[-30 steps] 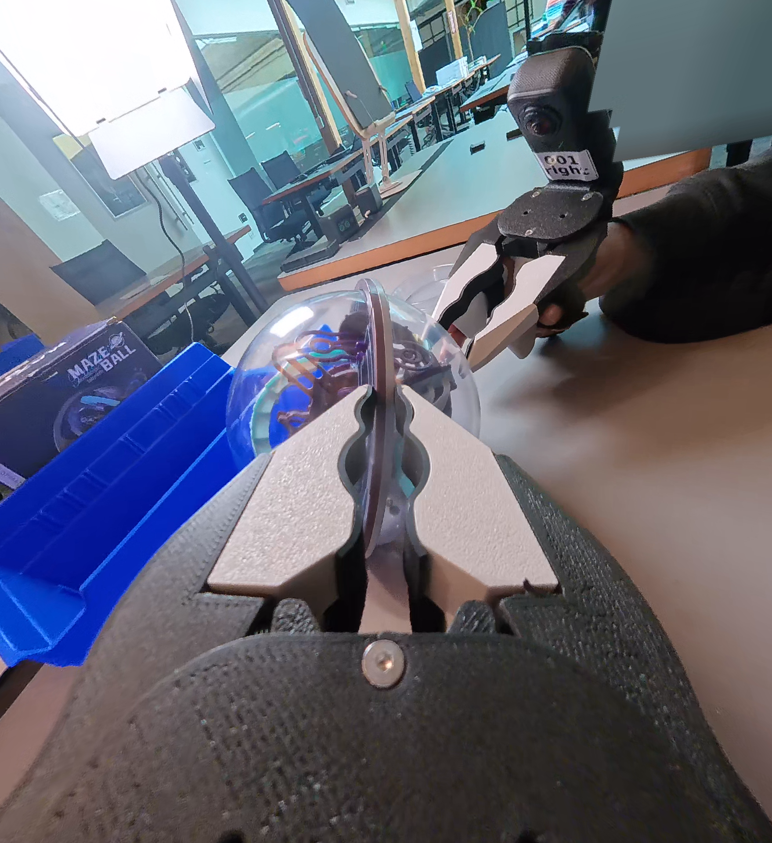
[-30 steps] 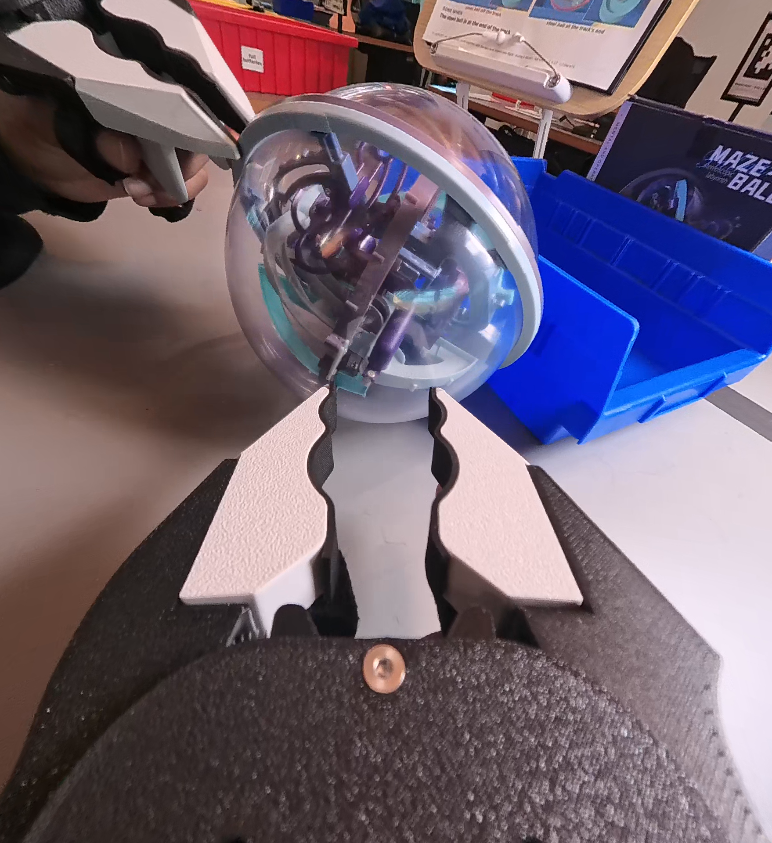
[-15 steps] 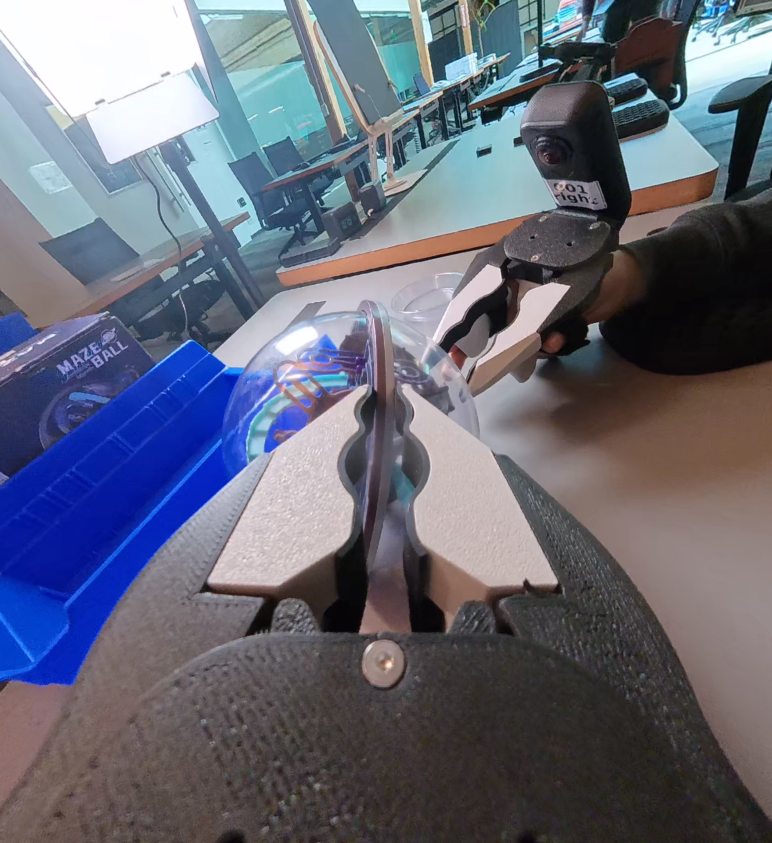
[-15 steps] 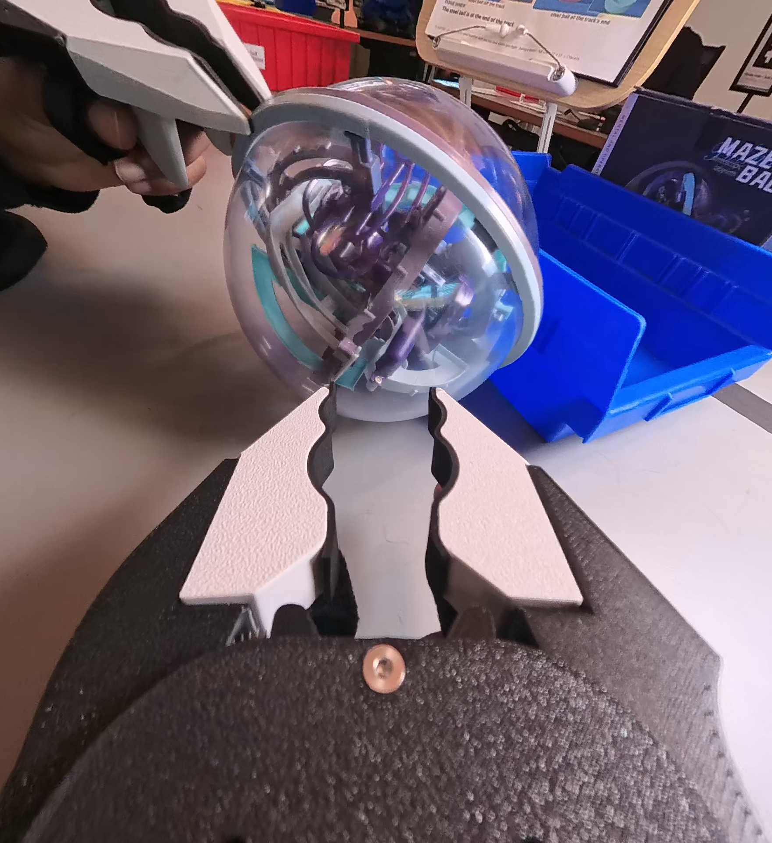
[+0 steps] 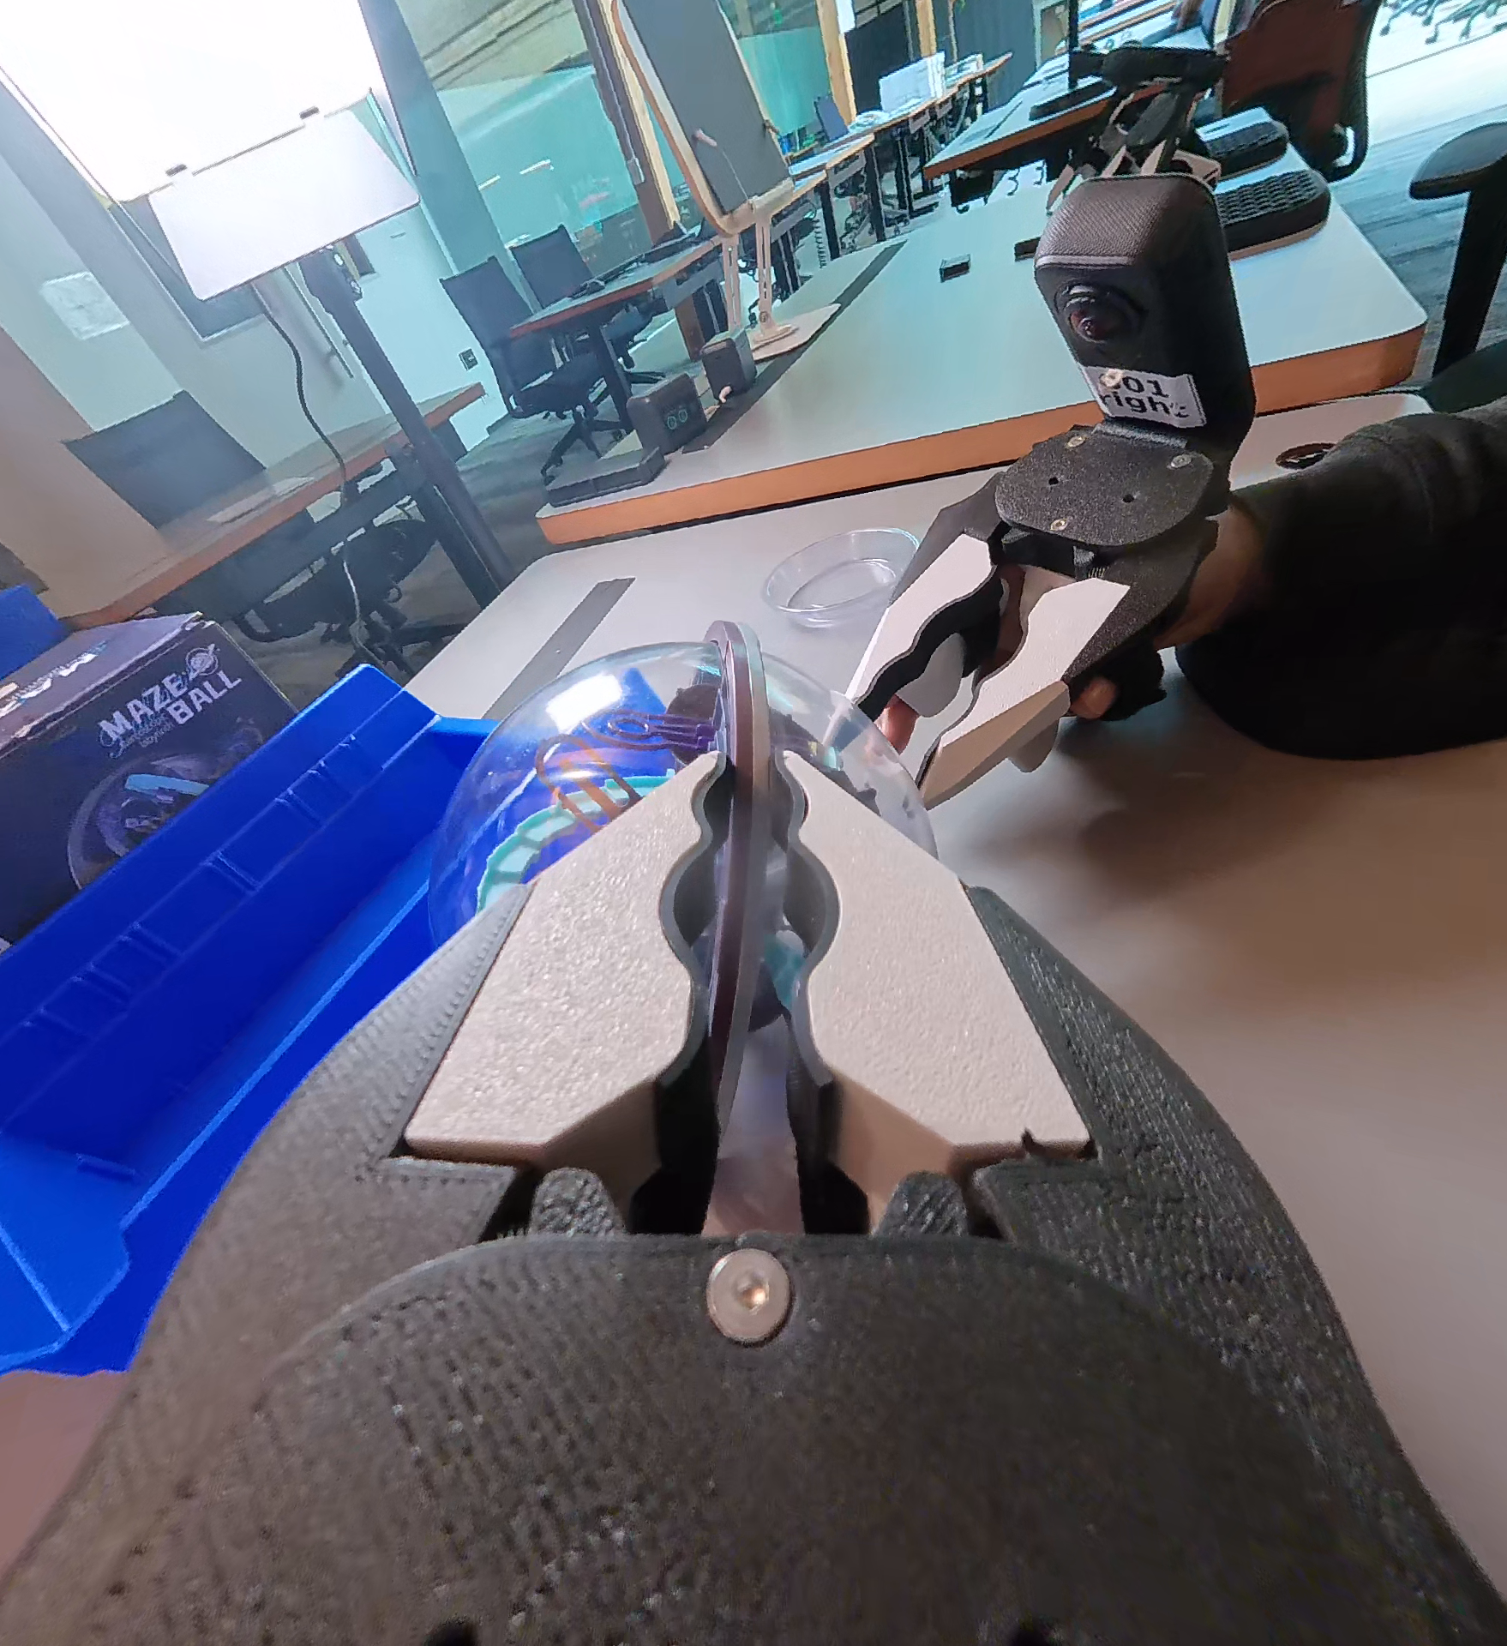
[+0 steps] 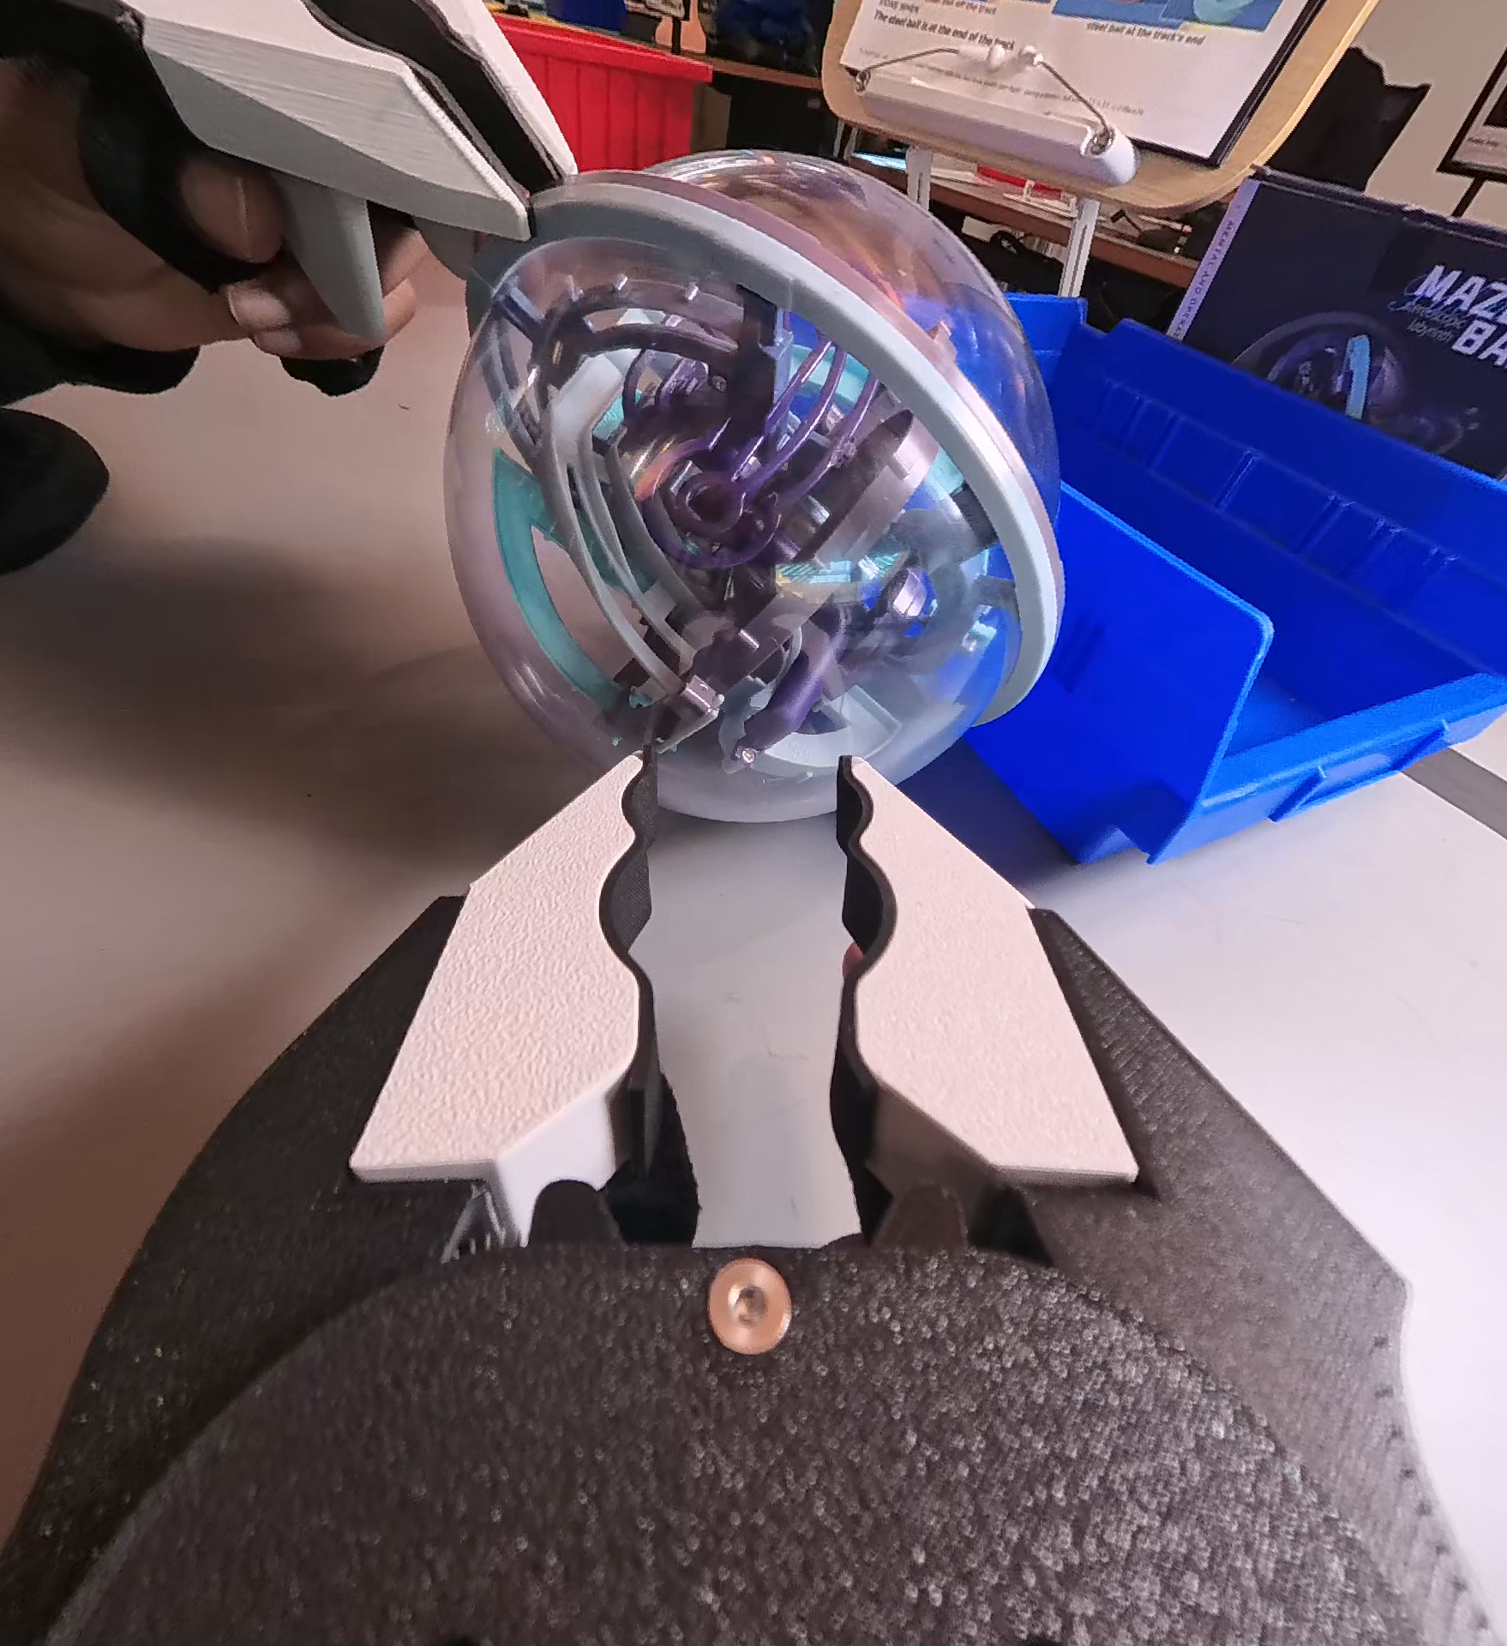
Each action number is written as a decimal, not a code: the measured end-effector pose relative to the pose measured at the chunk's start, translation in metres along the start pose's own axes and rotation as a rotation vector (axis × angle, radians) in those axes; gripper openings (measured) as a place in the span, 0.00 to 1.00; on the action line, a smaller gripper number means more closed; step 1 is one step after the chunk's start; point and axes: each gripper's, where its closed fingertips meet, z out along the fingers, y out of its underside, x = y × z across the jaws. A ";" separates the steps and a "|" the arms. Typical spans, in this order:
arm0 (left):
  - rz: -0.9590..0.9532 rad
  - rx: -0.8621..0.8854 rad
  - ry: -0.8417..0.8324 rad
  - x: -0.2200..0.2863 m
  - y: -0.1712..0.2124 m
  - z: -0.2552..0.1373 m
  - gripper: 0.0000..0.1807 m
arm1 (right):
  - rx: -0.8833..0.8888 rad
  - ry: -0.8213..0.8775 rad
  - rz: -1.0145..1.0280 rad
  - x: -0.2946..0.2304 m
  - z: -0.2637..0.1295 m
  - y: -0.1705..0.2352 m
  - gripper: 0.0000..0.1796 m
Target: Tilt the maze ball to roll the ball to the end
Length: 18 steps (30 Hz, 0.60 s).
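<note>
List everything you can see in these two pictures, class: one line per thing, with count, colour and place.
maze ball: one, clear with grey rim, on the table, held by its rim.
bin: one, blue, beside the ball.
box: one, dark blue, behind the bin.
dish: one, clear, on the table past the ball.
crate: one, red, background.
clipboard stand: one, wooden, behind the bin.
table: one, pale grey.
left tongs: grey-white, shut on the rim.
right tongs: grey-white, open, before the ball.

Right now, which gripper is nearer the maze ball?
Left. The left gripper is clamped on the maze ball rim; the right gripper sits open just short of its underside.
</note>
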 end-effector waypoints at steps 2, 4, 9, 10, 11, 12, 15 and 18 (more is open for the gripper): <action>0.002 -0.004 -0.001 0.000 0.000 0.000 0.04 | 0.000 0.001 0.001 0.000 0.000 0.000 0.21; 0.001 -0.010 -0.002 -0.001 0.000 0.001 0.04 | -0.001 0.002 0.002 0.000 0.000 0.000 0.21; -0.005 -0.015 -0.001 -0.001 -0.001 0.002 0.04 | -0.002 0.002 0.003 0.000 0.000 0.000 0.21; -0.007 -0.014 0.000 -0.001 -0.001 0.001 0.04 | -0.001 0.001 0.003 0.000 0.000 0.000 0.21; -0.008 -0.013 0.001 -0.001 -0.001 0.001 0.04 | -0.001 0.000 0.003 0.000 0.000 0.000 0.21; -0.009 -0.013 0.002 -0.001 -0.001 0.001 0.04 | 0.000 -0.001 0.002 -0.001 0.000 0.000 0.21; -0.010 -0.017 -0.002 -0.003 -0.001 0.001 0.04 | 0.001 -0.005 -0.001 -0.002 0.000 0.000 0.21; -0.020 -0.034 0.000 -0.005 -0.001 0.003 0.04 | -0.003 0.001 -0.004 -0.001 0.000 0.000 0.21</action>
